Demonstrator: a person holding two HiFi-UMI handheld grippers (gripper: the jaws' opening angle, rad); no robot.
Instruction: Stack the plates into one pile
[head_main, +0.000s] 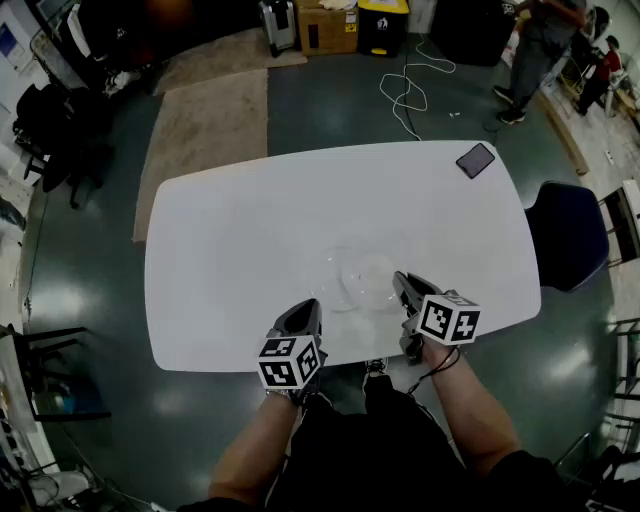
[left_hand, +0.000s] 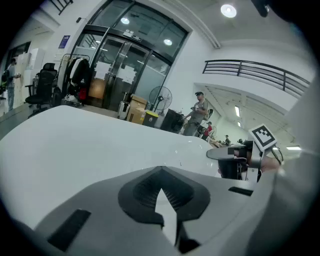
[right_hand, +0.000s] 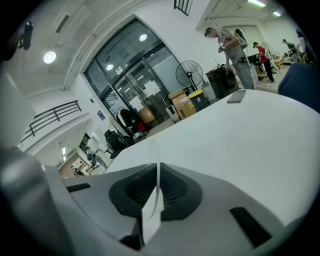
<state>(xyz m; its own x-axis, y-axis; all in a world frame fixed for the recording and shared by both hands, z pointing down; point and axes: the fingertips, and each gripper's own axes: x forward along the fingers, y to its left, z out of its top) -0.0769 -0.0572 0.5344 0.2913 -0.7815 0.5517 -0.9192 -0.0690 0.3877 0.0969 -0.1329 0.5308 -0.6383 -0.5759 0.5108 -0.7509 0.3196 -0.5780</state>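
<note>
1. tabletop (head_main: 280, 210): white with rounded corners; it carries the things in items 2 and 5.
2. plates (head_main: 362, 275): clear, lying close to the near edge between my two tools. only faint overlapping outlines show, so i cannot tell how many there are or how squarely they sit.
3. left tool (head_main: 303, 312): jaws together with nothing between them. it hangs over the near edge, just left of the plates and apart from them.
4. right tool (head_main: 402, 283): jaws clamped on a thin clear plate edge (right_hand: 151, 155). the right gripper view shows it edge-on, as a sliver rising between the pads. in the head view the tip sits at the right rim of the plates.
5. phone (head_main: 475, 160): dark and flat, near the far right corner, well apart from the plates.
6. chair (head_main: 565, 235): dark blue, at the right end of the tabletop.
7. person (head_main: 540, 45): standing on the floor beyond the far right corner.
8. rug (head_main: 205, 120): on the floor beyond the far left side.
</note>
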